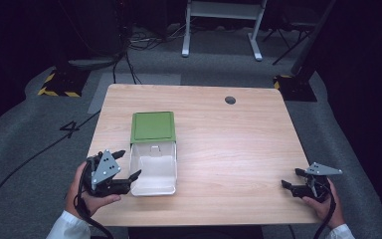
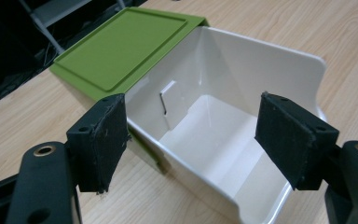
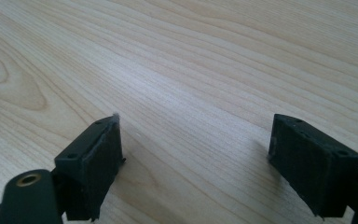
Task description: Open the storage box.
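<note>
Container [image 1: 153, 167], white and open, sits left of centre on the surface [image 1: 229, 149] with its green lid [image 1: 153, 126] swung flat behind it. Left gripper [image 1: 128, 164] hovers at the left wall, jaws apart, one pad [image 2: 103, 140] outside the wall and the other over the cavity, touching nothing; a careless close or nudge could skid or tip the light box. Right gripper [image 1: 291, 178] idles open and empty at the right edge, well apart, so it can't brace the box.
</note>
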`<state>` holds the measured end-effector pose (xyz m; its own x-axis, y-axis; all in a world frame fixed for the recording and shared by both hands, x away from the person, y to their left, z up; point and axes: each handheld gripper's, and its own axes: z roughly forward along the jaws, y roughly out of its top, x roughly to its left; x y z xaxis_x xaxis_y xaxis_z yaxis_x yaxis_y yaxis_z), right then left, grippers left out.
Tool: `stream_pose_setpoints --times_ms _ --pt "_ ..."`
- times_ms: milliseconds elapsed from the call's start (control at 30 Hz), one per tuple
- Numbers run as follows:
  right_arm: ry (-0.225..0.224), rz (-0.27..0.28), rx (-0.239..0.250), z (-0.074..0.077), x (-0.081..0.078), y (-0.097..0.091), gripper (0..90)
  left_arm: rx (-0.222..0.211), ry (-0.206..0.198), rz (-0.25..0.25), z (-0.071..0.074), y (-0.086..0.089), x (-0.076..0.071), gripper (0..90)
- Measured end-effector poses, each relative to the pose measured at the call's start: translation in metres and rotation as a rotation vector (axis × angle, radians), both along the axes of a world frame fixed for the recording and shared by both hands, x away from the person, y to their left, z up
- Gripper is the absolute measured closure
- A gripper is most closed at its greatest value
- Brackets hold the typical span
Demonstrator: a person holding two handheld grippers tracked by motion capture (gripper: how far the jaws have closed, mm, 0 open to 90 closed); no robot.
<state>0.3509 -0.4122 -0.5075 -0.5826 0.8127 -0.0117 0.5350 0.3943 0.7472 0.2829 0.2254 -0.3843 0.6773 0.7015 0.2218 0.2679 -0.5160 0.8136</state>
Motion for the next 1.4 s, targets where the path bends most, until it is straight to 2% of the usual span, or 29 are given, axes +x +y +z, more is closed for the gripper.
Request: stream_pose_setpoints --times_ms 67,267,367,600,800,900,933,1033,1233,1267,1300,1400 --pt "0.000 0.000 0.000 0.000 0.000 0.000 17.5 0.009 -0.006 0.015 -0.001 0.004 0.001 24.4" --pt "0.000 0.001 -0.001 0.000 0.000 0.000 17.5 -0.005 0.000 0.062 -0.005 0.018 0.004 22.3" --pt "0.000 0.001 -0.001 0.000 0.000 0.000 17.5 -0.034 -0.002 0.075 -0.008 0.028 0.004 22.3" --pt "0.000 0.000 -0.001 0.000 0.000 0.000 17.5 -0.041 0.014 0.103 -0.017 0.043 0.007 21.1" --pt "0.000 0.000 -0.001 0.000 0.000 0.000 17.5 -0.006 0.048 0.114 -0.029 0.050 0.009 20.1" --pt "0.000 0.001 -0.001 0.000 0.000 0.000 17.5 0.017 0.082 0.116 -0.042 0.056 0.011 19.1" --pt "0.000 0.001 -0.001 0.000 0.000 0.000 17.5 0.017 0.082 0.116 -0.042 0.056 0.011 18.9" --pt "0.000 0.000 -0.001 0.000 0.000 0.000 17.5 0.040 0.107 0.130 -0.055 0.061 0.013 19.0" --pt "0.000 0.000 0.000 0.000 0.000 0.000 17.5 0.063 0.167 0.144 -0.076 0.067 0.018 19.0" --pt "0.000 0.000 0.000 0.000 0.000 0.000 17.5 0.063 0.167 0.144 -0.076 0.067 0.018 19.1" --pt "0.000 0.000 0.000 0.000 0.000 0.000 17.5 0.076 0.184 0.145 -0.084 0.067 0.019 19.0" --pt "0.000 0.000 0.000 0.000 0.000 0.000 17.6 0.074 0.206 0.142 -0.090 0.067 0.020 18.9"
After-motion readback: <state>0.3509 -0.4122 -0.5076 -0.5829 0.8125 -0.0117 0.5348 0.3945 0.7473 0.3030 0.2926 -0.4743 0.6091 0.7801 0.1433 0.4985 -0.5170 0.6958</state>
